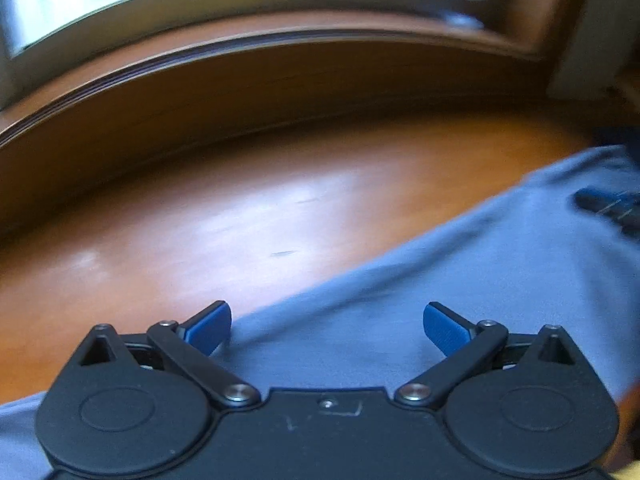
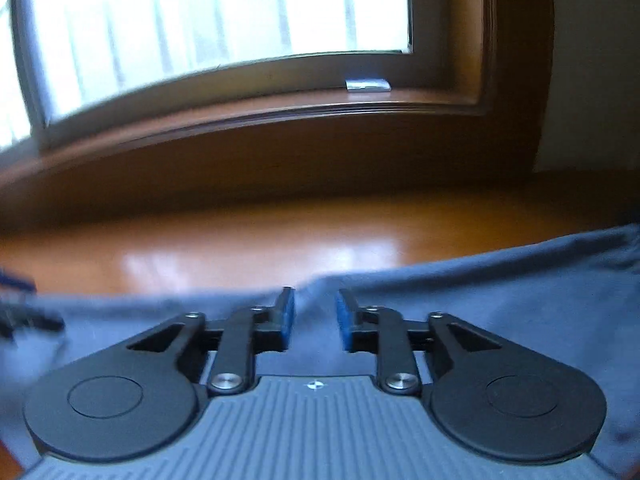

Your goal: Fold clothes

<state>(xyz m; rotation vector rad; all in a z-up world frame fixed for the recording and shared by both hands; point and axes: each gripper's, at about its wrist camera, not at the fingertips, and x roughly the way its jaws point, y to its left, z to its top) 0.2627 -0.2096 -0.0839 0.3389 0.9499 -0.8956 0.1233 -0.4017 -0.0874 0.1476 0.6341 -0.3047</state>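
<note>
A glossy orange-brown wooden table below a window bears a blue-grey cloth garment. The left gripper gapes wide above it. The right gripper stands partly parted, holding nothing.

In front of you a glossy orange-brown wooden table carries everything, its far edge running up to a darker wooden ledge beneath the window. Directly on the table lies a blue-grey garment, spread fairly flat over the near and right-hand part, its edge running on a slant across the wood. The far left stretch of the table shows bare, catching pale reflections.
</note>
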